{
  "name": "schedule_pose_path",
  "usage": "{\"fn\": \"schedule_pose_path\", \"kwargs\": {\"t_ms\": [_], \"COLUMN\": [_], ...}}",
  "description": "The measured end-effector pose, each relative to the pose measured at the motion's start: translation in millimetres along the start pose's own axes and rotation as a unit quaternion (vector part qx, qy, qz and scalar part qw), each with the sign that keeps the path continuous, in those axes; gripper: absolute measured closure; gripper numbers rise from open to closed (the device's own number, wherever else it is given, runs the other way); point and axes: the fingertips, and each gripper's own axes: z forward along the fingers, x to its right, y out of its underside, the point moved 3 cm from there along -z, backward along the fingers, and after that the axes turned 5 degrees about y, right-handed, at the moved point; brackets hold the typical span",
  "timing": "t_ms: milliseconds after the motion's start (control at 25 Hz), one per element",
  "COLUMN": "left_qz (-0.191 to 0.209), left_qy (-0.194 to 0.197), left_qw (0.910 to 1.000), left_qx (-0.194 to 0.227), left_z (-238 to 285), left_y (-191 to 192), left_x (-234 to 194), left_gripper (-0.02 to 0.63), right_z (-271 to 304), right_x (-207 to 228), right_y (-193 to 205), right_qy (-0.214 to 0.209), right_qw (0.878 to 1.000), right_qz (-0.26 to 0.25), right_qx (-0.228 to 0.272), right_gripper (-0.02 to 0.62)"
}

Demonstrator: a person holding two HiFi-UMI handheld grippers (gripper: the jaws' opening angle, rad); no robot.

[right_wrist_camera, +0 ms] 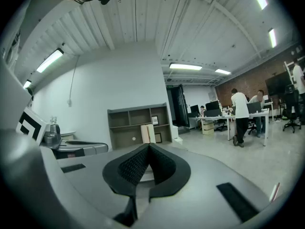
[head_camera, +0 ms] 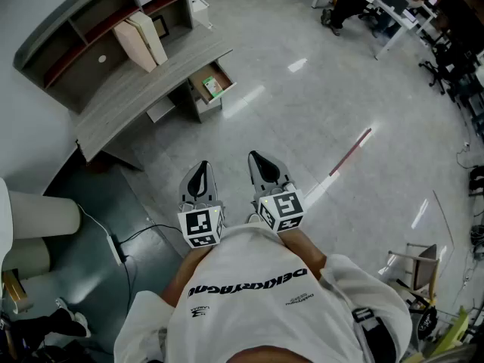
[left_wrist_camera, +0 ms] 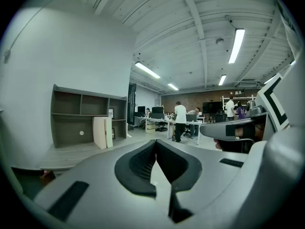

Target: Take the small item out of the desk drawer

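Note:
A curved grey desk with a shelf unit stands at the upper left of the head view. Its low drawer is pulled open, and a small green and white item lies inside. I stand well back from it on the floor. My left gripper and right gripper are held side by side in front of my chest, pointing toward the desk. Both are shut with nothing between the pads. The left gripper and right gripper each see the desk and shelves far ahead.
Two beige boxes stand on the desk top. A red and white strip lies on the floor to the right. People work at white tables at the far right. A dark mat with a cable lies at left.

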Motion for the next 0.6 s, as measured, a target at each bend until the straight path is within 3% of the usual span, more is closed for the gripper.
{"fn": "schedule_pose_path", "kwargs": {"t_ms": [600], "left_qz": [0.004], "left_qy": [-0.008], "left_qw": [0.9999], "left_qx": [-0.012], "left_z": [5], "left_y": [12], "left_x": [58], "left_gripper": [0.589], "right_z": [-22], "right_x": [33], "right_y": [8], "right_qy": [-0.037], "right_qw": [0.999], "right_qz": [0.001], "right_qx": [0.0], "right_gripper": [0.565]}}
